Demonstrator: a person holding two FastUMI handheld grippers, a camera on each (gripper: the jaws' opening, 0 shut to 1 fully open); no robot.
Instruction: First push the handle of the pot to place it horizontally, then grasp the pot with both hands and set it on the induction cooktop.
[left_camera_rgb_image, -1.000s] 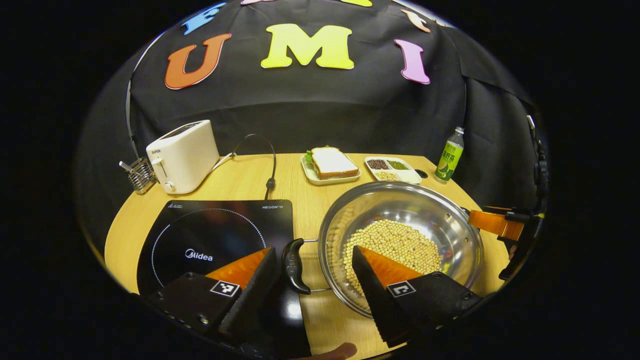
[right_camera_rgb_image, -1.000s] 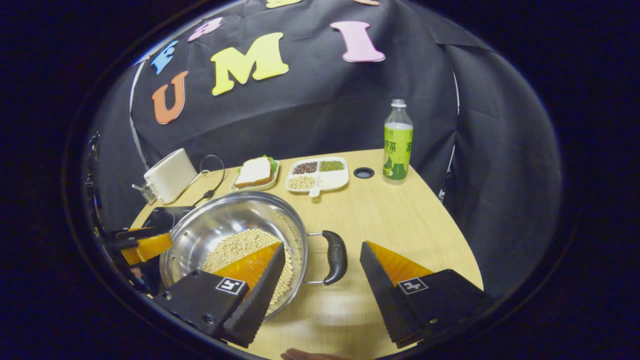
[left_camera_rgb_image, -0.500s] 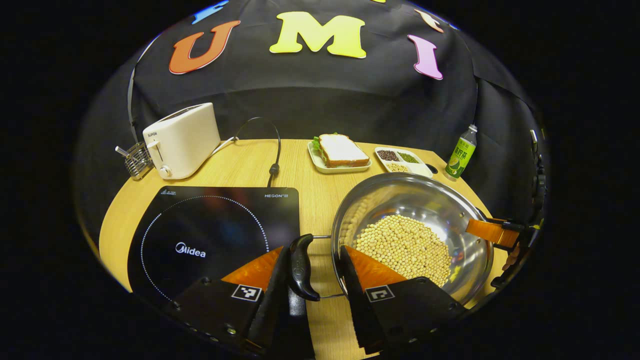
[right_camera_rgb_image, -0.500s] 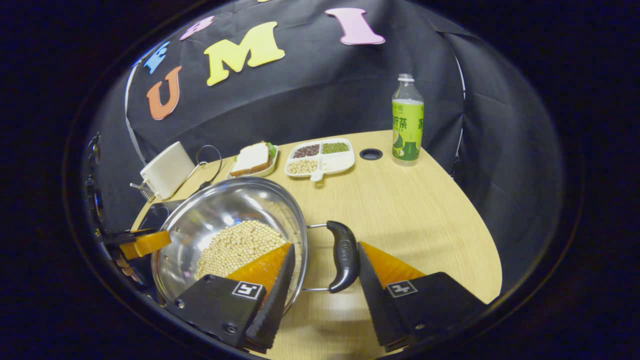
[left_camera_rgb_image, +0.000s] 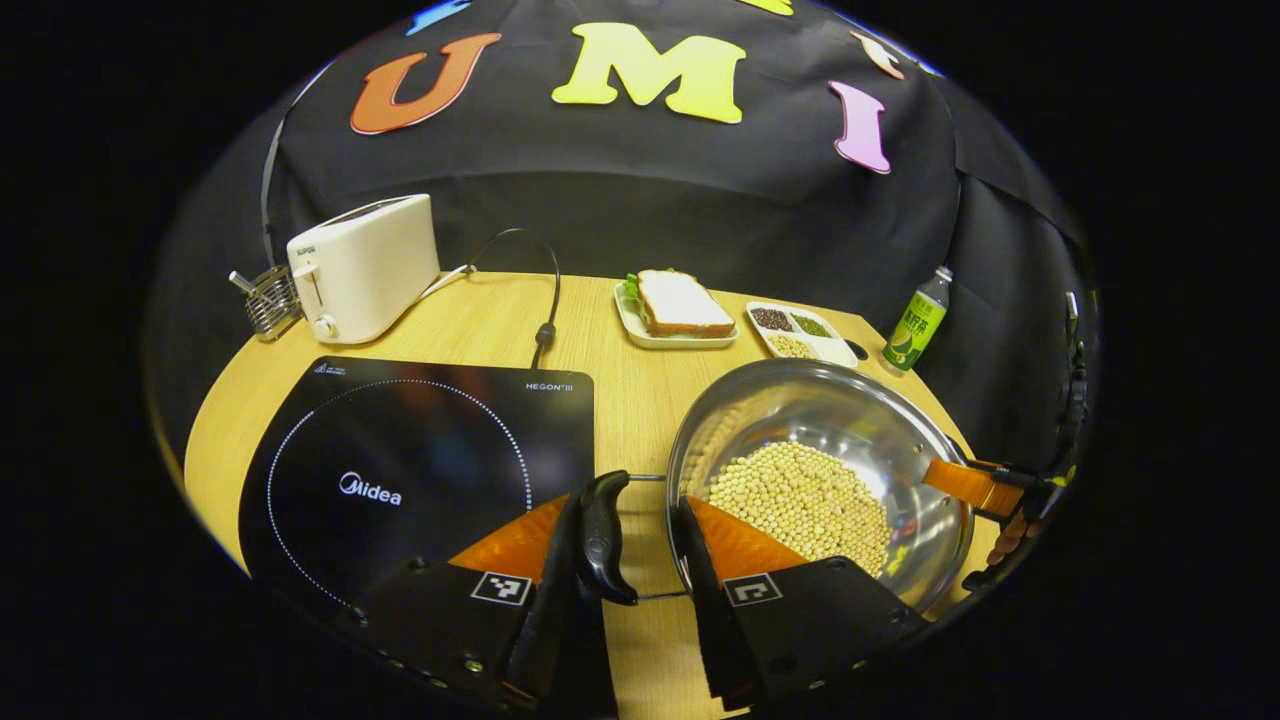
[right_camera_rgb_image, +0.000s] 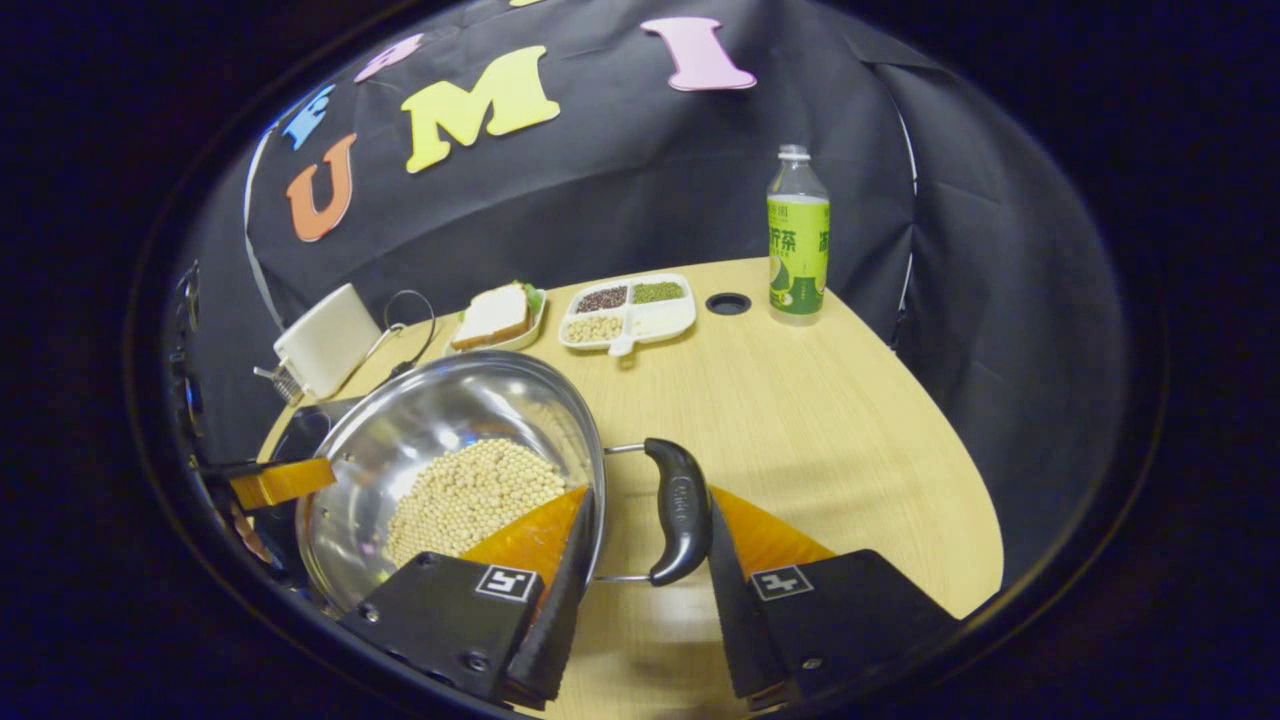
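Left gripper view: left gripper (left_camera_rgb_image: 628, 540) is straddling pot (left_camera_rgb_image: 818, 470) handle (left_camera_rgb_image: 601, 537) (contact unclear) beside Midea cooktop (left_camera_rgb_image: 420, 470); right gripper (right_camera_rgb_image: 640, 535) likewise.

Tabletop (left_camera_rgb_image: 480, 320), pale wood: cooktop (left_camera_rgb_image: 420, 460), pot (left_camera_rgb_image: 820, 440), toaster (left_camera_rgb_image: 365, 265), sandwich plate (left_camera_rgb_image: 675, 335), divided dish (left_camera_rgb_image: 805, 335), bottle (left_camera_rgb_image: 917, 325).

Left gripper view: low over table's near edge (left_camera_rgb_image: 640, 660), close behind pot's left handle (left_camera_rgb_image: 603, 535), facing fwd toward back wall, tilted down. Induction cooktop (left_camera_rgb_image: 420, 470) on its left, pot (left_camera_rgb_image: 815, 470) on its right. Right gripper view: same low, close stance behind pot's right handle (right_camera_rgb_image: 678, 510), angled fwd-left. Shared betw. both: pot, toaster (right_camera_rgb_image: 325, 340), sandwich plate (right_camera_rgb_image: 500, 318), divided tray (right_camera_rgb_image: 628, 312), bottle (right_camera_rgb_image: 797, 240). Opposite gripper visible far off at each view's edge.
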